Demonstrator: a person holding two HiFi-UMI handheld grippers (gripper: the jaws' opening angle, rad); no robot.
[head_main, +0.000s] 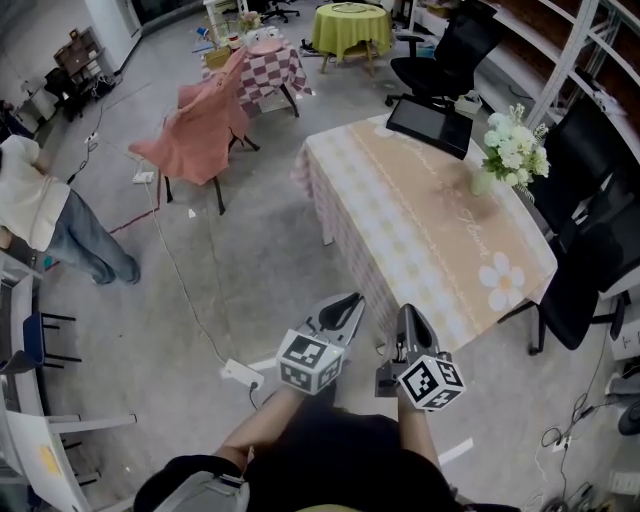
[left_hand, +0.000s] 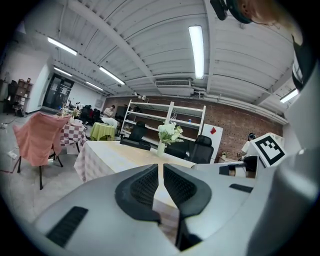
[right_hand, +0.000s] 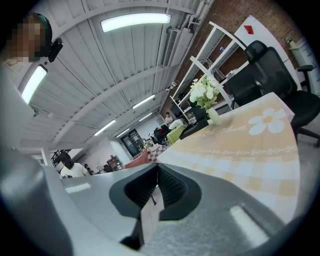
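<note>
The left gripper (head_main: 348, 302) and the right gripper (head_main: 409, 314) are hovering just off the near end of the table (head_main: 400, 215), jaws pressed together, gripping nothing.

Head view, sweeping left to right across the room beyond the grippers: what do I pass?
Person in white shirt → pink-draped chair → black laptop → vase of white flowers → black office chair.

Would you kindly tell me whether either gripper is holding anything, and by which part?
Nothing is held. The left gripper and the right gripper both have their jaws closed together with nothing between them.
</note>
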